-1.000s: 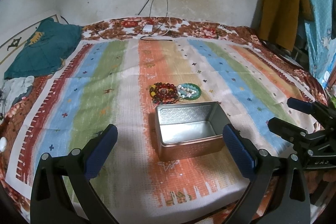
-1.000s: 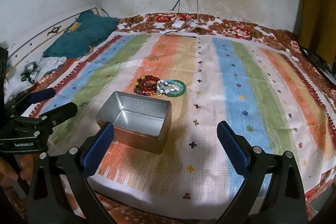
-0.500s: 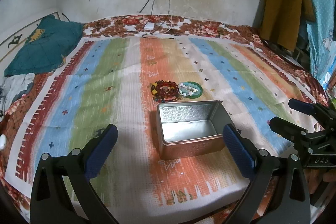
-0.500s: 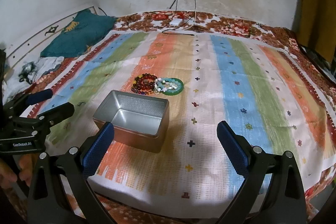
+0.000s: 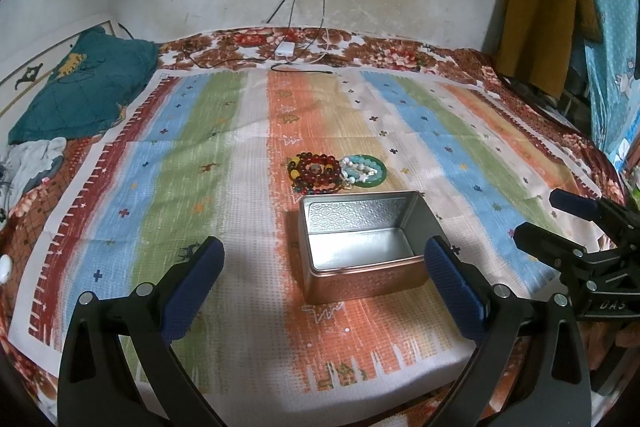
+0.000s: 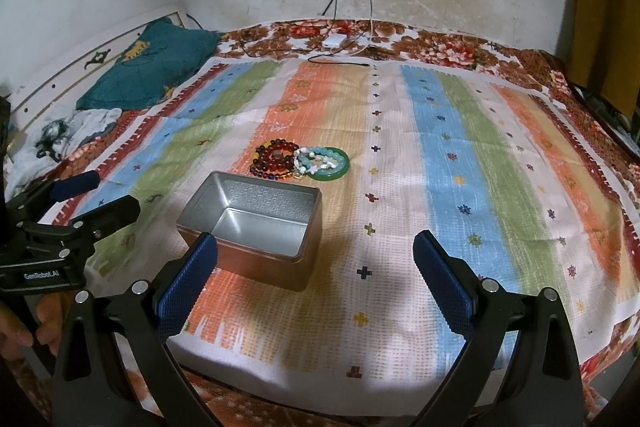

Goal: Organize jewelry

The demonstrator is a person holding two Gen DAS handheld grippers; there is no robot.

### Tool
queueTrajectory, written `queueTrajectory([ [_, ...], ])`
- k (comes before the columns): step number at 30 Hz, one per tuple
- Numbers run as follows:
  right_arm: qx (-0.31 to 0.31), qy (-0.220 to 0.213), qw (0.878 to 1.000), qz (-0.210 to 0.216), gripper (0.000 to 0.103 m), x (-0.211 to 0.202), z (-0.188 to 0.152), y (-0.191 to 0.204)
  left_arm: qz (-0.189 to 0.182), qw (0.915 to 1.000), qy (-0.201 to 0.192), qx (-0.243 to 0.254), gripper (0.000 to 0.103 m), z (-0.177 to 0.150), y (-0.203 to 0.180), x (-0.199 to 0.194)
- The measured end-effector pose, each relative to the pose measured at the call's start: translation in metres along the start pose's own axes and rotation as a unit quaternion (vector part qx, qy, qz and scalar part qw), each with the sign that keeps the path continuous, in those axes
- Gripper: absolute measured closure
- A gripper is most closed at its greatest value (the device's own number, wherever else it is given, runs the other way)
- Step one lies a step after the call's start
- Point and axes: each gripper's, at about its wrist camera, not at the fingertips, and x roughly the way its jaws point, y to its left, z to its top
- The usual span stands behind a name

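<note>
A big woven striped cloth (image 5: 224, 163) is spread flat, loads of bare room toward its right edge. A rectangular embossed metal tin (image 5: 362, 247), lid off, is parked near the front edge. Just behind it, round beaded bracelets (image 5: 316, 173) and a smooth green bangle (image 6: 334, 167) are bunched, touching. Left gripper (image 5: 324, 283) and right gripper (image 6: 316, 277) are both held wide apart, nothing gripped.

The tin (image 5: 362, 247) stands just in front of the beads (image 5: 336, 173); the bed (image 5: 460, 155) around them lies bare.
</note>
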Motion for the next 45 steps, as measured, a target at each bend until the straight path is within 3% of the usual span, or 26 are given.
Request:
queueTrajectory([
  [28, 0.007, 0.02, 1.0, 0.005, 0.004, 0.014, 0.006, -0.001, 0.007, 0.9999, 0.006, -0.009, 0.006, -0.004, 0.005, 0.006],
  [45, 0.013, 0.044, 0.999, 0.008, 0.004, 0.036, 0.03, -0.005, 0.011, 0.999, 0.043, -0.007, 0.006, 0.032, 0.008, 0.036],
])
